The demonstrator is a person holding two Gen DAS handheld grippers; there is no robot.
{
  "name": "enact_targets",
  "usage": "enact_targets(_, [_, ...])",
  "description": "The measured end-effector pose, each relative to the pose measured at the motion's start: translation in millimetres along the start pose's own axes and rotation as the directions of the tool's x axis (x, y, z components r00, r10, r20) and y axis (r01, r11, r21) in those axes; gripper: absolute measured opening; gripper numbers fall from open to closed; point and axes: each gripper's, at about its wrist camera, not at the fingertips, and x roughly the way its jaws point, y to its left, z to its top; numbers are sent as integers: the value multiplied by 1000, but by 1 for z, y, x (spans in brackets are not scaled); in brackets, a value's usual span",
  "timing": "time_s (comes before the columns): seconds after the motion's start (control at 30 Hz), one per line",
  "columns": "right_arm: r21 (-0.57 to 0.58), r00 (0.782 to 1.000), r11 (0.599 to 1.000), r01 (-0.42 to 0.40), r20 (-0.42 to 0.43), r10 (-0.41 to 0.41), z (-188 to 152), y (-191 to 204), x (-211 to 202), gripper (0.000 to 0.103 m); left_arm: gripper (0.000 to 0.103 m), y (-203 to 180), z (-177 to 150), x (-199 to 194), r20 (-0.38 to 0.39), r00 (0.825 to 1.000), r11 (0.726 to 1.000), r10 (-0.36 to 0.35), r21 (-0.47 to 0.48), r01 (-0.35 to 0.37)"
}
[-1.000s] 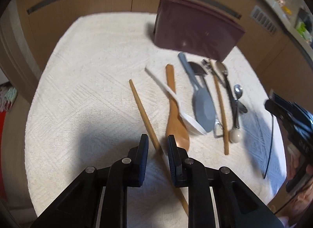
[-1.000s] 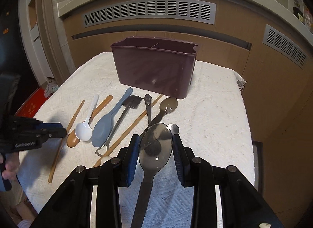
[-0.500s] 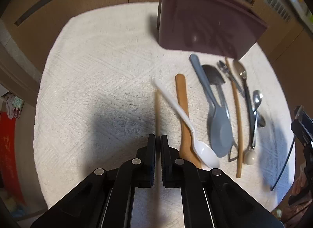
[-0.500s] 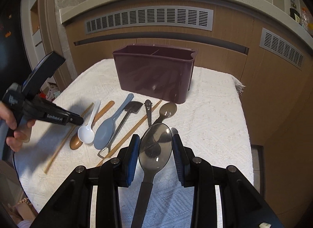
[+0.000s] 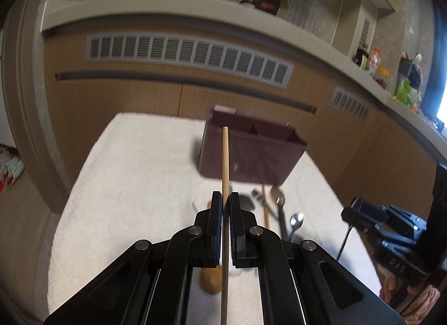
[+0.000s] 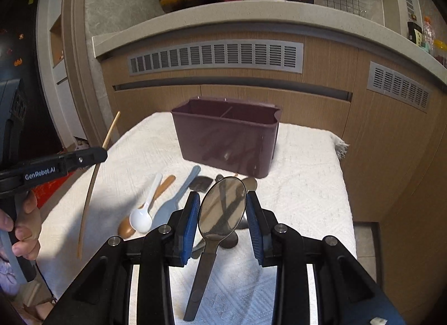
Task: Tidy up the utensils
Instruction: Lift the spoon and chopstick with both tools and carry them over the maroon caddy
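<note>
My left gripper (image 5: 225, 199) is shut on a wooden chopstick (image 5: 225, 157) and holds it lifted off the table, tip pointing toward the maroon utensil holder (image 5: 251, 152). From the right wrist view the left gripper (image 6: 100, 154) is at the left with the chopstick (image 6: 92, 179) slanting through it. My right gripper (image 6: 223, 207) is shut on a large metal spoon (image 6: 222, 207), bowl up, in front of the holder (image 6: 226, 138). A white spoon (image 6: 145, 207), a wooden spoon (image 6: 156, 196), a grey-blue spatula (image 6: 178, 196) and other utensils lie on the white cloth (image 6: 307, 185).
Wooden cabinet fronts with grey vents (image 6: 215, 57) stand behind the table. A stone counter (image 6: 251, 15) above carries pans and bottles. The cloth's left part (image 5: 125, 171) holds nothing. A small metal spoon (image 5: 296, 220) and a second chopstick (image 5: 265, 205) lie right of my left gripper.
My left gripper closed on the chopstick, lifted it off the cloth and tilted up toward the holder. My right gripper rose slightly, still holding the spoon.
</note>
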Motion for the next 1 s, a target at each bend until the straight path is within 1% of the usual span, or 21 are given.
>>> enact_targets(0.07, [8, 999, 1000, 0, 43, 0, 17, -4, -6, 30, 5, -6, 24, -4, 51, 998, 999, -44, 9, 44])
enact_targets(0.13, [6, 995, 1000, 0, 105, -1, 46, -11, -15, 30, 5, -18, 59, -11, 133, 988, 996, -82, 40, 77])
enact_targets(0.2, [-18, 983, 999, 33, 183, -29, 80, -15, -26, 30, 5, -30, 94, -17, 223, 968, 992, -115, 81, 99])
enact_targets(0.23, [-31, 975, 998, 48, 218, -40, 97, -16, -29, 30, 5, -37, 110, -18, 256, 958, 988, -131, 111, 105])
enact_targets(0.27, [-43, 966, 997, 63, 252, -50, 112, -17, -32, 30, 5, -42, 126, -14, 278, 947, 982, -160, 142, 124])
enact_targets(0.3, [-52, 957, 995, 83, 284, -65, 128, -18, -33, 30, 5, -45, 138, -9, 297, 937, 978, -182, 151, 142])
enact_targets(0.33, [-59, 947, 993, 105, 310, -81, 140, -19, -32, 30, 5, -46, 150, -3, 317, 929, 978, -189, 147, 148])
enact_targets(0.43, [-77, 933, 986, 146, 342, -111, 166, -22, -16, 30, 5, -44, 174, 16, 350, 919, 980, -183, 134, 145])
enact_targets(0.47, [-78, 932, 985, 152, 342, -117, 170, -22, -9, 30, 5, -44, 180, 24, 357, 917, 982, -176, 129, 139])
enact_targets(0.53, [-75, 935, 985, 154, 335, -121, 176, -26, 7, 30, 5, -38, 187, 41, 383, 906, 982, -181, 118, 146])
enact_targets(0.57, [-74, 935, 984, 161, 332, -128, 177, -27, 16, 30, 5, -35, 189, 46, 395, 902, 984, -171, 118, 135])
enact_targets(0.63, [-76, 938, 982, 170, 319, -138, 177, -30, 34, 30, 5, -31, 190, 59, 403, 901, 986, -157, 113, 121])
enact_targets(0.7, [-78, 942, 981, 178, 300, -147, 174, -30, 51, 30, 5, -25, 190, 78, 378, 915, 988, -144, 102, 113])
enact_targets(0.77, [-83, 949, 979, 184, 275, -155, 169, -32, 67, 30, 5, -19, 185, 96, 361, 923, 990, -133, 95, 105])
enact_targets(0.93, [-91, 968, 980, 175, 200, -154, 151, -39, 101, 30, 5, -8, 169, 130, 334, 934, 991, -127, 83, 105])
enact_targets(1.0, [-90, 975, 983, 159, 170, -142, 144, -40, 111, 30, 5, -5, 162, 140, 315, 941, 992, -122, 75, 103])
